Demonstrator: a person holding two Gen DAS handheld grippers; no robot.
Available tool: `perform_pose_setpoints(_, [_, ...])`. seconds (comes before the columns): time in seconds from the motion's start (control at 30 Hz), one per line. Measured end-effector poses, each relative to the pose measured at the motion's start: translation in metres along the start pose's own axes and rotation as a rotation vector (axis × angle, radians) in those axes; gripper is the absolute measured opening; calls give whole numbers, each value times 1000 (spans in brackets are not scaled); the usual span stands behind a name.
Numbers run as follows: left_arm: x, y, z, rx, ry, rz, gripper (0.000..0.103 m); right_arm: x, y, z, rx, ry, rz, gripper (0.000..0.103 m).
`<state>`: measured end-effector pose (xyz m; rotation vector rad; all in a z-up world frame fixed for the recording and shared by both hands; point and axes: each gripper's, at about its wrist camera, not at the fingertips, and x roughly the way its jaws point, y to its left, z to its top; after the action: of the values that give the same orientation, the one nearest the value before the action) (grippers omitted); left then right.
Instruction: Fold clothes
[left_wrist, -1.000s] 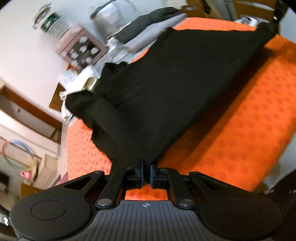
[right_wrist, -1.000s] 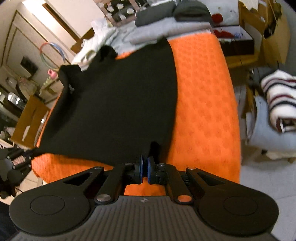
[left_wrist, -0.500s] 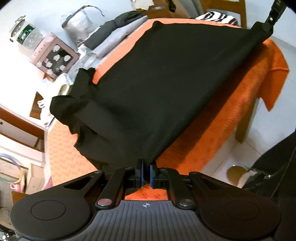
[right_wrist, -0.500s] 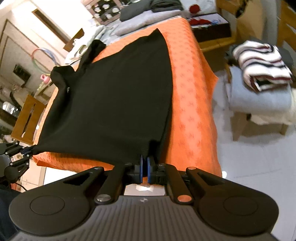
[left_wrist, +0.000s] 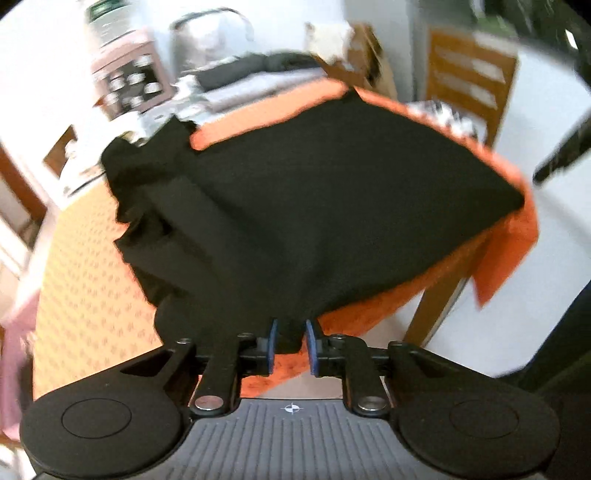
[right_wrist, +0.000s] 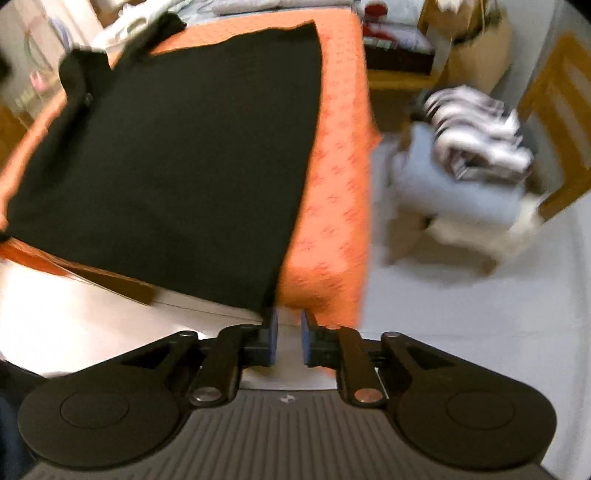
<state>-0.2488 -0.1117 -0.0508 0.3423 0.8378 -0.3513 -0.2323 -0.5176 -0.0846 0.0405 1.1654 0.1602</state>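
A black garment (left_wrist: 314, 221) lies spread on the table's orange cloth (left_wrist: 85, 288), its sleeves bunched at the far left. Its near hem hangs over the table's front edge. My left gripper (left_wrist: 290, 345) is at that hem; its jaws are opening and a corner of the black fabric still hangs loosely between the blue pads. In the right wrist view the black garment (right_wrist: 177, 158) covers the orange cloth (right_wrist: 332, 184) up to the near corner. My right gripper (right_wrist: 287, 341) sits just right of the hem's corner, jaws opening, with only floor showing between the pads.
Folded grey and dark clothes (left_wrist: 251, 85) are stacked at the table's far end beside a pink box (left_wrist: 129, 77). A striped garment (right_wrist: 476, 136) lies on a grey pile on a seat to the right. Nearby are a wooden chair (left_wrist: 469, 81) and white floor (right_wrist: 461, 314).
Both grippers drew the garment's hem toward the table's near edge, then their jaws parted. The hem corner has left the right pads; the garment now lies flatter on the table.
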Motion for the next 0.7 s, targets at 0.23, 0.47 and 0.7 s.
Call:
perform_pose_setpoints(0.23, [-7,56,4,-259,-50,107,31,-33,4,35,38,-127,47,28])
perform_pose_setpoints(0.47, [19,116,10,-422,-35,198,33,-33,34,74,-2,-214,159,28])
perform_pose_setpoints(0.7, [41,180,18,-484,-50,219,36,-31,85,96,-51,-264,225,28])
